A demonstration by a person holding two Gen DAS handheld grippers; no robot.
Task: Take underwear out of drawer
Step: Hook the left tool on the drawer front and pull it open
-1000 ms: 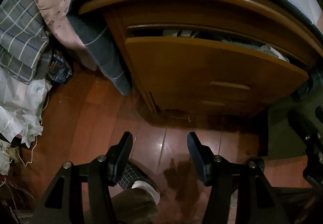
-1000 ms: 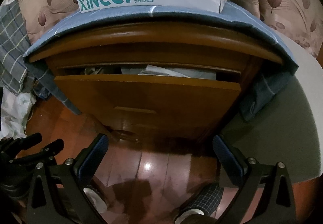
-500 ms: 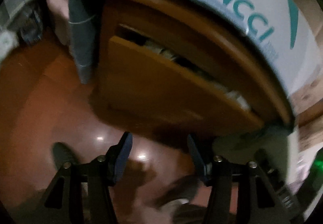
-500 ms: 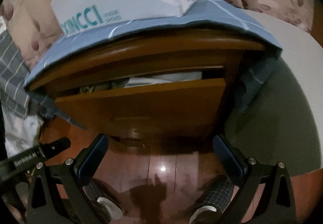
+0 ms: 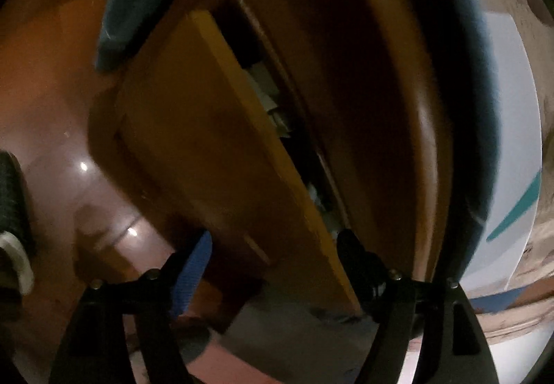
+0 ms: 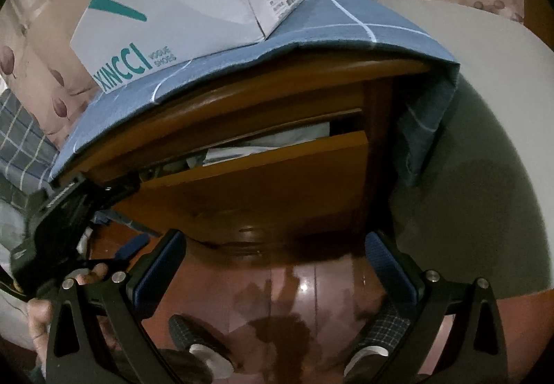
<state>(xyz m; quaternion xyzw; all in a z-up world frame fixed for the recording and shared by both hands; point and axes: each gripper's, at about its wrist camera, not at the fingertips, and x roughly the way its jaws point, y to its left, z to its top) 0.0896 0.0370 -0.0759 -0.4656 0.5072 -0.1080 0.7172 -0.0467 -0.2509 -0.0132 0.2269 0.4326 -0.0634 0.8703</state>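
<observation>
A wooden nightstand drawer (image 6: 263, 172) is partly pulled out, with pale folded cloth (image 6: 277, 145) showing in the gap. In the left wrist view the drawer front (image 5: 221, 155) runs tilted and blurred, with bits of cloth (image 5: 273, 107) in the slot. My left gripper (image 5: 277, 262) is open and straddles the drawer's top edge at one end, one finger in front and one over the gap. From the right wrist view the left gripper (image 6: 97, 197) sits at the drawer's left corner. My right gripper (image 6: 273, 262) is open, empty, low in front of the drawer.
A white XINCCI shoe box (image 6: 180, 3) stands on a blue checked cloth (image 6: 346, 27) that covers the nightstand top and hangs down both sides. The floor (image 6: 294, 287) is glossy red wood. My slippered feet (image 6: 204, 353) are below. A grey mat (image 6: 484, 176) lies to the right.
My left gripper has swung in and rolled sideways, from low on the floor up to the drawer's top edge. My right gripper has shifted slightly, staying open.
</observation>
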